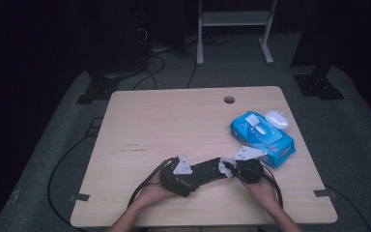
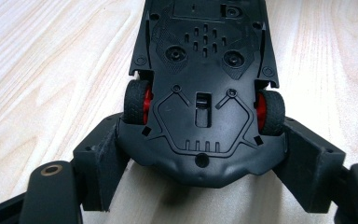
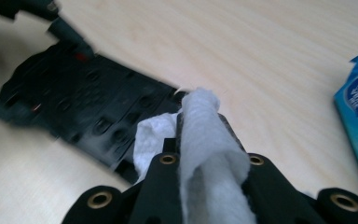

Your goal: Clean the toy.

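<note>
My L gripper (image 2: 200,186) clamps toy car (image 2: 205,93) belly-up; R gripper (image 3: 205,154) pinches wipe (image 3: 205,140). Rub w/ light, even strokes along chassis.

The counter (image 2: 37,60) is pale wood grain, smooth and matt. The toy car (image 2: 205,93) shows matt black moulded plastic underneath, with ribbed rubbery tyres (image 2: 135,102) on glossy red hubs. The wipe (image 3: 209,154) looks like soft, fuzzy white cloth. The blue packet (image 1: 263,137) seems glossy plastic film.
</note>
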Demonstrator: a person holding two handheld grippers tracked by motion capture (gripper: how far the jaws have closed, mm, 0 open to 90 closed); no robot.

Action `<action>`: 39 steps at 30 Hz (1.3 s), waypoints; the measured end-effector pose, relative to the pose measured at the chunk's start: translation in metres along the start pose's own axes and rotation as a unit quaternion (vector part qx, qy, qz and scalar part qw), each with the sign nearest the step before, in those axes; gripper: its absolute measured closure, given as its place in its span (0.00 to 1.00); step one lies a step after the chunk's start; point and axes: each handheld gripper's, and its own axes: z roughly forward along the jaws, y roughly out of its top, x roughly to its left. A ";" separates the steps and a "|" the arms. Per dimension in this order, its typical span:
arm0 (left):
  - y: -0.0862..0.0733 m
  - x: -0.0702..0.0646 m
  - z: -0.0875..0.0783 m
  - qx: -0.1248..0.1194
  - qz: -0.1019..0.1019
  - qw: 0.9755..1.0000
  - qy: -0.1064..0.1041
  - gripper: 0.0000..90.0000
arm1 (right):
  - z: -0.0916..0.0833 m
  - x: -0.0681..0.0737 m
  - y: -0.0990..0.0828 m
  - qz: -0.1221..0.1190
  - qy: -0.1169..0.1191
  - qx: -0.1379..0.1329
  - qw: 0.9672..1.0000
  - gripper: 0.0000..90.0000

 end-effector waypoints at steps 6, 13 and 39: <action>0.001 -0.001 0.001 -0.002 0.001 1.000 0.002 0.26 | -0.004 0.014 -0.002 -0.027 0.016 0.003 1.000 0.93; 0.001 -0.001 0.002 -0.005 0.000 1.000 0.001 0.26 | 0.022 0.037 0.017 -0.038 0.048 -0.015 0.998 0.93; 0.001 0.002 0.002 -0.005 -0.006 1.000 -0.004 0.26 | -0.008 0.009 -0.006 -0.032 -0.008 0.001 0.999 0.93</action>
